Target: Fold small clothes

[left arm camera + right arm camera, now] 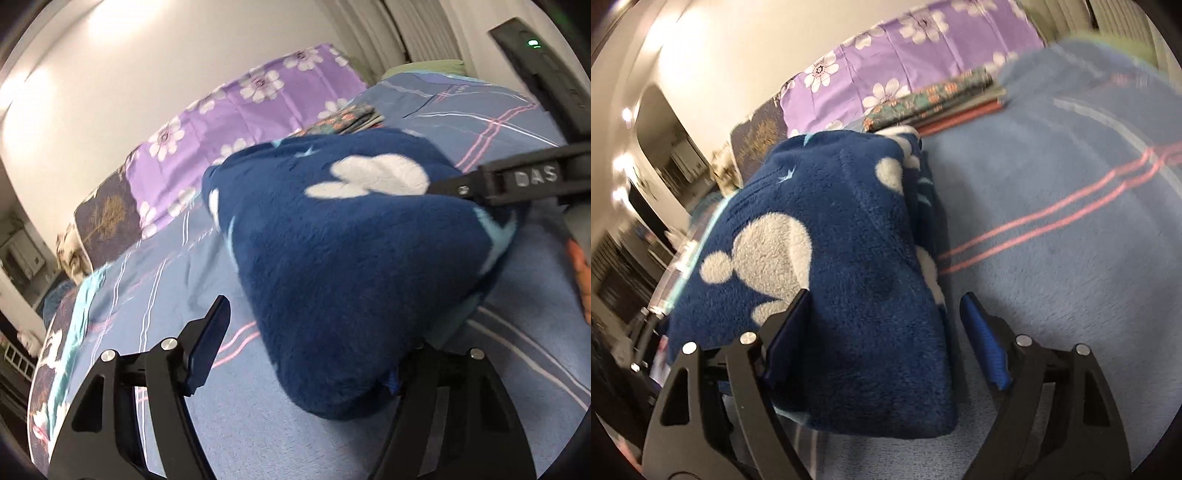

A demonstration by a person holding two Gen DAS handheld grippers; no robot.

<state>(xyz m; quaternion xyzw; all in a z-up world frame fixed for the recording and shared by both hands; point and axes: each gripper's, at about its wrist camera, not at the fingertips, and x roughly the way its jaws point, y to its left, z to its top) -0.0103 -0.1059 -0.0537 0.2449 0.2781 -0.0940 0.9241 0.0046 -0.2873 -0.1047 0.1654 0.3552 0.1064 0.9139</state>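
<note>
Folded blue fleece garment (827,266) lying bundled on the striped bedspread (1071,295), both grippers spread.

The right gripper (882,332) straddles the near edge, jaws wide, pads apparently not pressing; the left gripper (310,350) — its far finger hidden, so contact is unsure — stands open too. Risk: thick fleece springs back, or a withdrawing finger snags the pile and undoes the fold.

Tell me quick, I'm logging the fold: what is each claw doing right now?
Left claw: open, fleece hiding its right finger, not gripped.
Right claw: open, fleece between the jaws, not gripped.
</note>
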